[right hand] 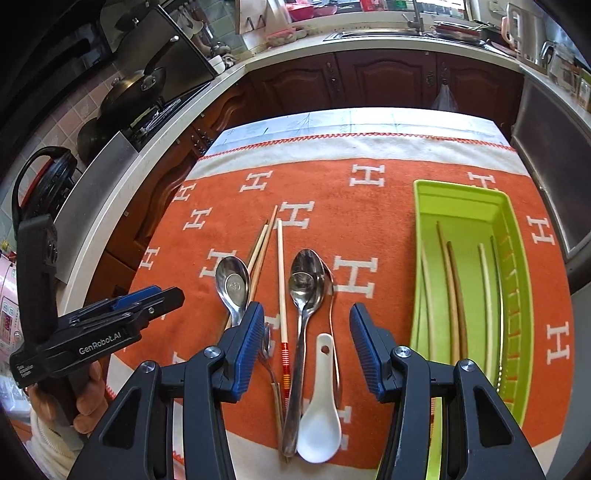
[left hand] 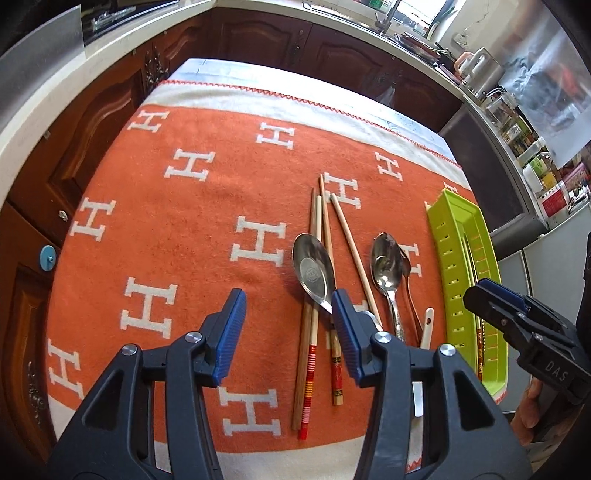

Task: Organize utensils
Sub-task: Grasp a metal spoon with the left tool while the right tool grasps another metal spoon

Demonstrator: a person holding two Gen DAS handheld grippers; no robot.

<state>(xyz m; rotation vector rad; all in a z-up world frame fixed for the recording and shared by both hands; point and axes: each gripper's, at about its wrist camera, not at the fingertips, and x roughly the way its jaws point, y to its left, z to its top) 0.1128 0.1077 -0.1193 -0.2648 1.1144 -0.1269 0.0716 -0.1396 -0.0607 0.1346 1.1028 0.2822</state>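
Chopsticks [left hand: 325,240] and metal spoons [left hand: 314,271] lie loose on the orange H-pattern cloth [left hand: 184,221]. A larger metal spoon [right hand: 303,291] and a white ceramic spoon [right hand: 319,424] lie beside them. A green tray [right hand: 517,295] on the right holds several chopsticks [right hand: 452,288]. My left gripper [left hand: 288,328] is open and empty above the cloth, just left of the pile. My right gripper [right hand: 306,347] is open and empty, hovering over the spoon handles, left of the tray. The right gripper also shows in the left wrist view [left hand: 517,314].
Dark wooden cabinets [right hand: 384,77] and a white countertop [right hand: 369,44] ring the table. A stove with pans [right hand: 133,88] stands at left, a sink [right hand: 406,33] at the back. The cloth's left half [left hand: 129,258] carries no utensils.
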